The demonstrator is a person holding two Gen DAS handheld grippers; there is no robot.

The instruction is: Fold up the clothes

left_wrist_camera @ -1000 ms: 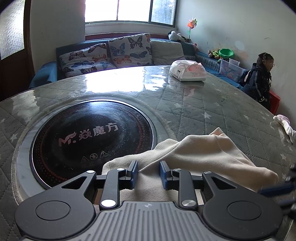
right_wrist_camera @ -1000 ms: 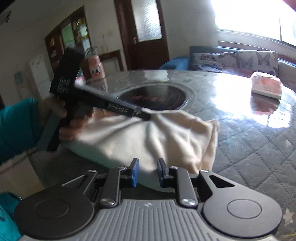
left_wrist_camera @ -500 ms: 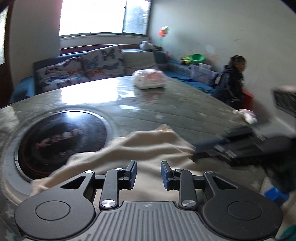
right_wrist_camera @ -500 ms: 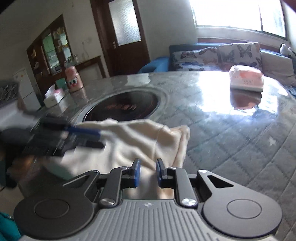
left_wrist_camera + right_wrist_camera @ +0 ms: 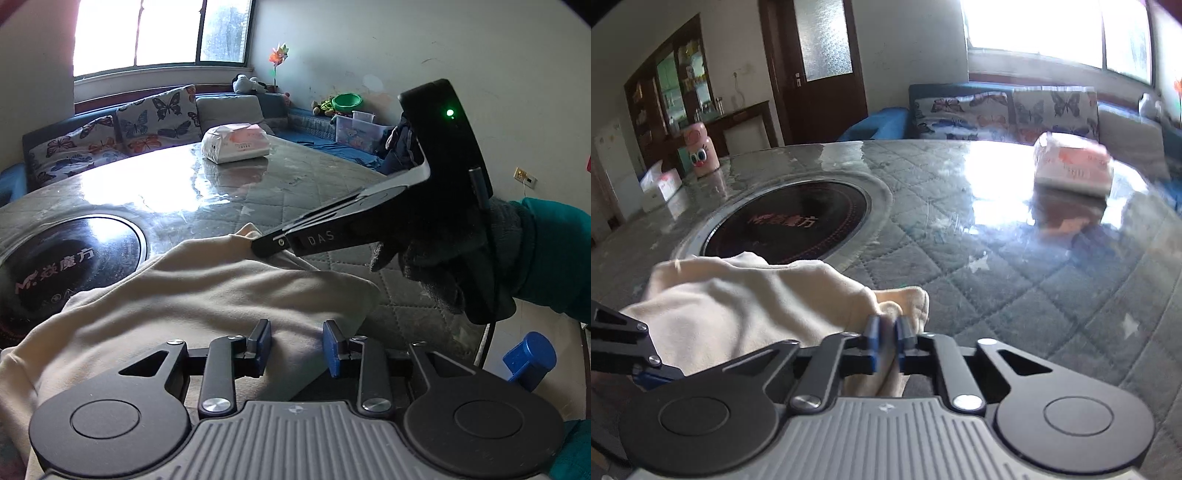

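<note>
Left wrist view: the right gripper, held in a dark-gloved hand with a teal sleeve, reaches in from the right; a green bowl and a pinwheel stand along the white wall. Right wrist view: a dark wooden door, a glazed cabinet and a pink owl-faced bottle. Both views: a round quilted grey table under glossy film, its inset black circular cooktop, a pink-and-white tissue pack, and a butterfly-cushioned sofa below the window. The cream knit garment lies bunched at the table's near edge. Right gripper: pads clamped on a garment corner. Left gripper: blue pads parted over the fabric, gripping nothing.
</note>
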